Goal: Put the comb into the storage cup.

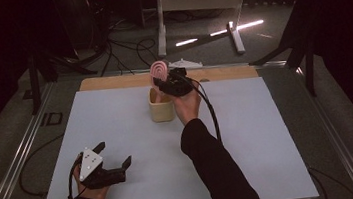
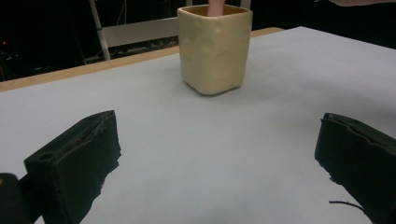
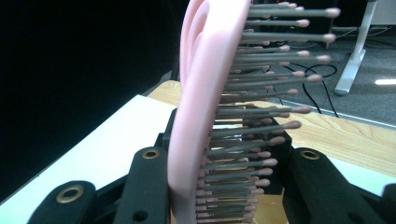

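Note:
A pink hairbrush (image 1: 159, 69) with grey, pink-tipped bristles stands upright, its handle down inside a cream square cup (image 1: 161, 110) at the far middle of the white table (image 1: 118, 131). My right gripper (image 1: 170, 85) is shut on the brush just above the cup's rim. In the right gripper view the hairbrush (image 3: 205, 93) rises between the jaws of the right gripper (image 3: 224, 186), bristles pointing right. My left gripper (image 1: 115, 153) rests open near the front left of the table, nothing between its jaws. The left gripper (image 2: 217, 158) faces the cup (image 2: 215, 51), with the brush handle (image 2: 215, 7) showing in its mouth.
A wooden strip (image 1: 112, 81) runs along the table's far edge. Behind it, a white metal stand (image 1: 194, 7) and cables (image 1: 123, 50) are on the floor. A dark rail (image 1: 15, 163) lies along the table's left side.

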Tool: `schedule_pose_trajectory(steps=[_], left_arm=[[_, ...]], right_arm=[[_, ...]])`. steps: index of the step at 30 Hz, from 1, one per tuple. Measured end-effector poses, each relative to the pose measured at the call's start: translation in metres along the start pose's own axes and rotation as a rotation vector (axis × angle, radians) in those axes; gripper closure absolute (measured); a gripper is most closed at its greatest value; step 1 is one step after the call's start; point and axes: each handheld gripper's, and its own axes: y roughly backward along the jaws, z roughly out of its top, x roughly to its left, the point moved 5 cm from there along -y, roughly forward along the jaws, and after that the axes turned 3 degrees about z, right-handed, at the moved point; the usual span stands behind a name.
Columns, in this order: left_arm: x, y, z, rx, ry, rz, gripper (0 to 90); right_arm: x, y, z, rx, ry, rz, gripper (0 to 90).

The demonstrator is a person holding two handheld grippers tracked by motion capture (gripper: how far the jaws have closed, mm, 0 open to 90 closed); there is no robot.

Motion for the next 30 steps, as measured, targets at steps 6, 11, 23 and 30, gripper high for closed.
schedule_pose_trajectory(steps=[6, 11, 23, 30], left_arm=[[0.0, 0.0, 0.0, -0.001, 0.001, 0.001, 0.6], [0.0, 0.0, 0.0, -0.002, 0.001, 0.001, 0.6], [0.0, 0.0, 0.0, -0.001, 0.0, 0.002, 0.6], [0.0, 0.0, 0.0, -0.001, 0.0, 0.002, 0.6]], right_arm=[[-0.001, -0.002, -0.003, 0.006, -0.002, -0.003, 63.8], [0.0, -0.003, -0.004, 0.011, -0.003, -0.006, 63.7], [-0.001, -0.005, -0.009, 0.018, -0.007, -0.01, 63.6], [-0.001, -0.007, -0.012, 0.022, -0.008, -0.011, 63.5]])
